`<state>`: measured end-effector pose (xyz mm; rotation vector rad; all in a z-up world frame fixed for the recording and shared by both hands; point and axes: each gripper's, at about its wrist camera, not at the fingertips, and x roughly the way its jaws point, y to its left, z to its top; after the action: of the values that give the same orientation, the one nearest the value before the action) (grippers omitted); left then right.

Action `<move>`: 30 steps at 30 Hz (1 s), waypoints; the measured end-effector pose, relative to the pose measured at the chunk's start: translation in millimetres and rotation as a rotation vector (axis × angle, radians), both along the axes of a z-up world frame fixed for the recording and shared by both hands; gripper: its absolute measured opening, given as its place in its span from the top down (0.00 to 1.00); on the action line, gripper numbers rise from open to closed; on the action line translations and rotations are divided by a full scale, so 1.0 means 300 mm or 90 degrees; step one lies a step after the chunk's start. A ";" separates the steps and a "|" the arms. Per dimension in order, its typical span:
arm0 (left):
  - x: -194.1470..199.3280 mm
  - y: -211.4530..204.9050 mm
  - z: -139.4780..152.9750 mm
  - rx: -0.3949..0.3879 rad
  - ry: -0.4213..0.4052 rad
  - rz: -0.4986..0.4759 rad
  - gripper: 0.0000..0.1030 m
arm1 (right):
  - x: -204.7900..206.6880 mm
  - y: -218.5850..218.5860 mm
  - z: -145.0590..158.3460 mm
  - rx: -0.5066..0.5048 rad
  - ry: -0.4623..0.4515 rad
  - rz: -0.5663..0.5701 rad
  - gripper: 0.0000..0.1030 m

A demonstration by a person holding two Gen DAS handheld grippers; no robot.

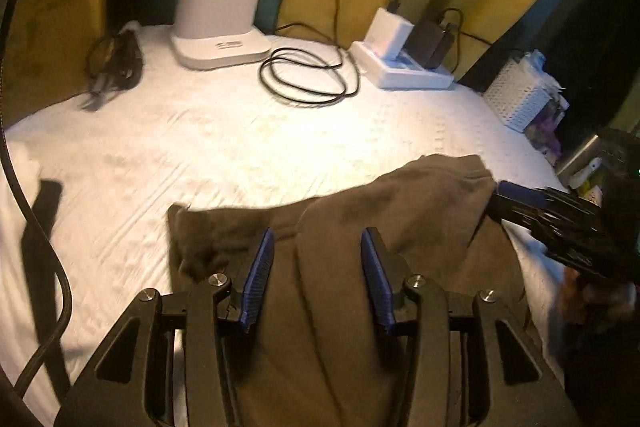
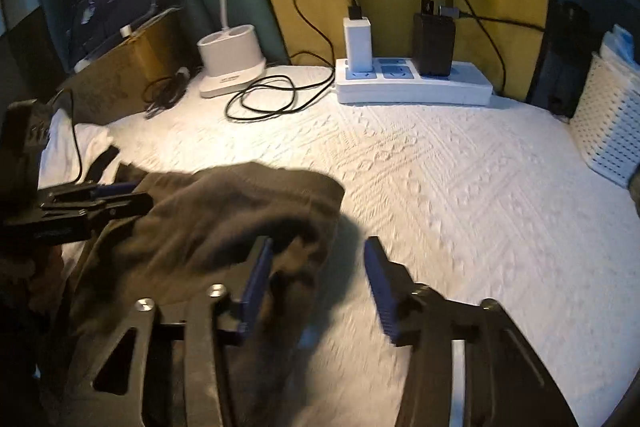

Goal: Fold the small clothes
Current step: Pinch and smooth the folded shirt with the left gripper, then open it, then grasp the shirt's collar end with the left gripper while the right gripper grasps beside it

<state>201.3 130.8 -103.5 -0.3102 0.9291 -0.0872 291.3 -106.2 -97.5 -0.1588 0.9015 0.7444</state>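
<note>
A brown garment (image 1: 404, 211) lies bunched and partly raised on the white bedspread (image 1: 208, 147). In the left wrist view my left gripper (image 1: 318, 267) has its blue pads (image 1: 260, 271) on either side of a thick fold of the cloth, which fills the gap between them. From the right wrist view the left gripper (image 2: 120, 197) looks clamped on the garment's left edge. My right gripper (image 2: 318, 271) stands over the garment's (image 2: 224, 211) right end. Cloth touches only its left pad (image 2: 256, 275); bare bedspread shows before the right pad. In the left wrist view the right gripper (image 1: 504, 199) sits at the garment's right corner.
At the back stand a white lamp base (image 1: 218, 23), a coiled black cable (image 1: 308, 75) and a white power strip (image 2: 412, 83) with two chargers. A white lattice basket (image 2: 608, 131) sits at the right edge. A dark tangle of cable (image 1: 116, 63) lies back left by a brown cushion.
</note>
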 end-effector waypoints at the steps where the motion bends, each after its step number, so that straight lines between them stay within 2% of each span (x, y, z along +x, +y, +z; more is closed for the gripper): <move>1: 0.005 -0.007 -0.002 -0.003 -0.003 -0.013 0.86 | 0.017 0.013 -0.009 0.001 0.007 0.002 0.67; 3: 0.007 -0.017 -0.004 -0.004 -0.009 -0.022 0.97 | 0.035 0.038 -0.022 0.002 0.012 0.008 0.68; 8: -0.024 -0.015 0.036 0.052 -0.045 -0.008 0.97 | 0.055 0.112 -0.030 -0.015 -0.004 0.024 0.68; 13: -0.009 0.041 0.002 0.025 -0.003 0.019 0.94 | 0.061 0.136 -0.020 -0.032 -0.008 0.020 0.68; 14: -0.016 0.045 0.007 0.026 -0.002 0.024 0.89 | 0.057 0.135 -0.017 -0.037 -0.010 0.018 0.68; 15: -0.026 0.053 0.015 0.029 -0.004 0.034 0.72 | 0.052 0.131 -0.014 -0.045 -0.016 0.015 0.68; 16: -0.039 0.062 0.021 0.026 -0.009 0.041 0.60 | 0.045 0.126 -0.011 -0.052 -0.022 0.011 0.68; 17: -0.054 0.075 0.027 0.016 -0.018 0.051 0.42 | 0.041 0.120 -0.007 -0.054 -0.024 0.009 0.68; 18: -0.067 0.087 0.030 0.007 -0.025 0.059 0.38 | 0.036 0.113 -0.003 -0.054 -0.025 0.005 0.66; 20: -0.085 0.106 0.027 0.007 -0.021 0.074 0.38 | 0.027 0.095 0.003 -0.054 -0.024 -0.003 0.48; 21: -0.089 0.110 0.021 0.015 -0.018 0.083 0.38 | 0.023 0.085 0.005 -0.052 -0.023 -0.006 0.32; 22: -0.090 0.116 0.006 0.028 -0.008 0.097 0.38 | 0.018 0.072 0.008 -0.042 -0.020 -0.006 0.27; 24: -0.089 0.127 -0.025 0.017 0.009 0.110 0.37 | 0.011 0.053 0.008 -0.033 -0.010 -0.005 0.27; 26: -0.087 0.116 -0.025 0.016 0.003 0.107 0.35 | 0.006 0.041 0.000 -0.035 -0.009 -0.004 0.27; 28: -0.083 0.111 -0.024 -0.007 -0.004 0.100 0.35 | 0.000 0.031 -0.007 -0.035 -0.008 0.002 0.27; 30: -0.078 0.105 -0.030 -0.020 -0.006 0.101 0.27 | -0.005 0.025 -0.011 -0.030 -0.008 0.011 0.27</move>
<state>177.8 162.3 -112.6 -0.4114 0.8916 0.0429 289.7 -98.7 -100.7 -0.2130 0.9071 0.7369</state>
